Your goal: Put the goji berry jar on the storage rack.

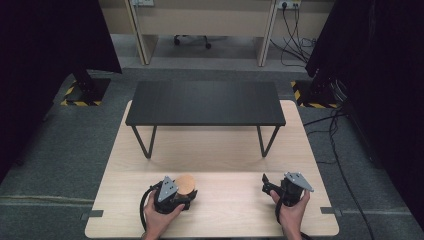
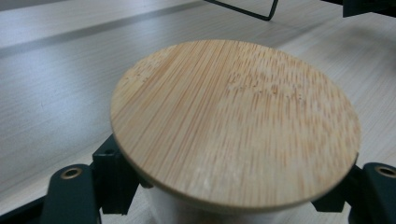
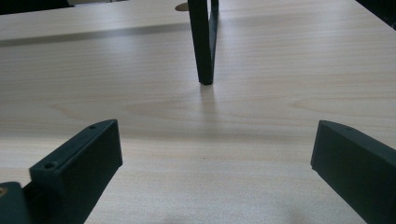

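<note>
Two tools sit low in the high view. The left tool (image 1: 186, 196) is at the lower centre-left of the frame, held by the person's left hand (image 1: 159, 220), and a round jar with a bamboo lid (image 1: 186, 184) shows at its tip, on the pale wooden surface (image 1: 225, 210). The right tool (image 1: 266, 186) is at the lower right, in the right hand (image 1: 292, 212), well apart from the jar. A small black bench (image 1: 205, 102) stands on the far half of the surface, in the middle of the frame. No writing is readable here.

In the left gripper view the lid (image 2: 236, 123) takes up the centre, a flat disc with fine straight grain. Beneath it, at the bottom edge, a whitish jar body (image 2: 187, 213) peeks out between the two black jaws, which stand close at either side of it. The left tool looks closed around that body, though the lid hides the actual contact. I judge the jar stiff and fairly light; the lid probably only rests on top, so it could slip if tilted. The body below the lid is the safer place to hold, keeping it upright. The smooth wall may be slippery. No label or brand is visible.

In the right gripper view the right tool (image 3: 217, 158) is spread wide with nothing between its jaws; bare surface (image 3: 233, 116) lies ahead, and one thin bench leg (image 3: 204, 42) stands at upper centre.
</note>
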Demonstrator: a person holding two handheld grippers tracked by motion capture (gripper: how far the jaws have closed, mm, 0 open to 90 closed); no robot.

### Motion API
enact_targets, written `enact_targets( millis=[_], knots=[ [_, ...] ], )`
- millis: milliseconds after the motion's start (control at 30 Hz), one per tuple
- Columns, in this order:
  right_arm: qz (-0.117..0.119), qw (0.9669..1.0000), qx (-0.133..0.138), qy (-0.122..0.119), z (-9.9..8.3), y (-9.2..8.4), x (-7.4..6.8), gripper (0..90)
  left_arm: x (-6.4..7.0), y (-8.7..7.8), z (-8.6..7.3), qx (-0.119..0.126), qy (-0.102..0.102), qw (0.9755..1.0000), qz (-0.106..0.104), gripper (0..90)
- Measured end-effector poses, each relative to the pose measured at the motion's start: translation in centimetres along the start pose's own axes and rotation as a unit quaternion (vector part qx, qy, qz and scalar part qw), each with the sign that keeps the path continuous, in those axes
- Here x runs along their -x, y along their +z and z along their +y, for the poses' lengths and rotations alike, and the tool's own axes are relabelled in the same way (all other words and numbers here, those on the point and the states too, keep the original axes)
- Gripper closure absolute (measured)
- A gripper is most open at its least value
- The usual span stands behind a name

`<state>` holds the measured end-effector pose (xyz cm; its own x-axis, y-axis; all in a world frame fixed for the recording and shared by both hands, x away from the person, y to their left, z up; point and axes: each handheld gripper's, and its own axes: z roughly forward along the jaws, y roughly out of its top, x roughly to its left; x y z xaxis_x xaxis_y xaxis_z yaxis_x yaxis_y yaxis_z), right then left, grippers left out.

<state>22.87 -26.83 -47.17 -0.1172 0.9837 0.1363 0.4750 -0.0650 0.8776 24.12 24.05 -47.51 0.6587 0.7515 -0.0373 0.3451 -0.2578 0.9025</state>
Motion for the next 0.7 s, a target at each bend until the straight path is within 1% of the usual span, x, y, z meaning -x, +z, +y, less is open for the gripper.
enact_targets(
  millis=[33,67,133,200,267,300,367,500,633,700],
  knots=[
    [0.000,1.0000,0.001,0.000,-0.1,0.0,0.0,2.0,-0.2,-0.4,0.3,0.006,-0.012,0.9999,0.000,25.7],
    [0.000,1.0000,0.001,0.000,-0.1,0.0,0.0,2.0,-0.2,-0.4,0.3,0.006,-0.012,0.9999,0.000,25.7],
    [0.000,1.0000,0.002,0.002,-0.1,0.0,0.0,2.0,-0.1,-0.9,0.7,0.016,-0.020,0.9997,0.005,25.7],
    [0.000,1.0000,0.002,0.004,-0.1,0.0,0.1,2.0,0.0,-1.6,1.4,0.023,-0.024,0.9994,0.010,25.7],
    [0.000,1.0000,0.002,0.004,-0.1,0.0,0.1,2.0,0.4,-2.2,2.3,0.028,-0.019,0.9992,0.023,25.7],
    [-0.001,1.0000,0.002,0.003,-0.1,0.0,0.0,2.0,0.6,-2.5,2.6,0.030,-0.020,0.9990,0.027,25.7],
    [-0.001,1.0000,0.002,0.004,-0.1,0.0,0.0,2.0,0.9,-2.9,3.2,0.037,-0.015,0.9987,0.033,25.7],
    [-0.001,1.0000,0.003,0.006,-0.1,0.0,0.1,2.0,1.3,-3.5,4.4,0.044,-0.009,0.9982,0.040,25.7],
    [-0.001,1.0000,0.002,0.007,-0.1,0.0,0.1,2.0,1.3,-4.0,5.5,0.053,-0.012,0.9976,0.042,25.7],
    [-0.001,1.0000,0.002,0.007,-0.1,0.0,0.1,2.1,1.4,-4.2,6.3,0.055,-0.008,0.9973,0.047,25.7]
  ],
)
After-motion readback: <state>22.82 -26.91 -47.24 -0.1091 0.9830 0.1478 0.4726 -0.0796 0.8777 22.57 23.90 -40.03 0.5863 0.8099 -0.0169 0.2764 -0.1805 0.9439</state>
